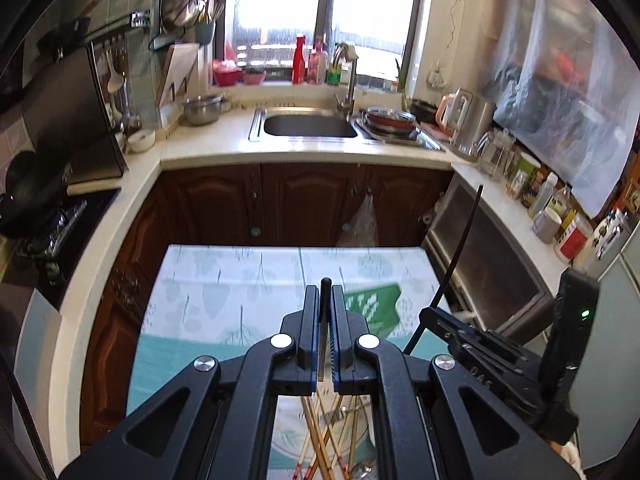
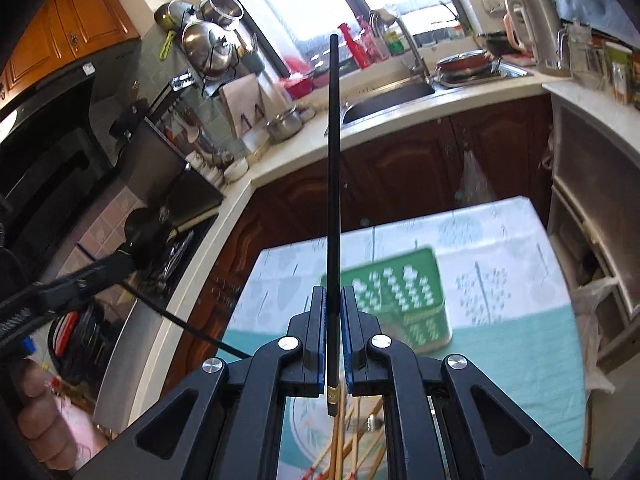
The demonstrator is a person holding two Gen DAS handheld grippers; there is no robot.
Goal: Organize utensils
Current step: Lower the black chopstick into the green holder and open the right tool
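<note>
Kitchen counters wrap around the background, with the sink (image 1: 310, 125) under a bright window at the top of both views, and a bench (image 1: 224, 280) under a pale leaf-print cloth fills the middle. On it stands a green perforated holder (image 2: 400, 292), right of centre in the right wrist view and half hidden behind the fingers in the left one.

The left tongs (image 1: 326, 292) are shut on a thin black chopstick (image 1: 325, 285), only its tip poking past the fingertips. The right tongs (image 2: 333, 292) are closed on another black chopstick (image 2: 333, 168), which stands far out in front toward the top of the frame, held near its lower banded end. A pile of bamboo chopsticks (image 1: 320, 440) lies on the bench at the bottom of both views, with what may be a metal spoon among them.

The risk, as I judge it, lies in the right grip: so long a stick held near one end could swing or slip between the pads, and its tip may miss the holder's mouth or knock it over. The two pairs of tongs sit near each other, so the sticks could cross or collide.
</note>
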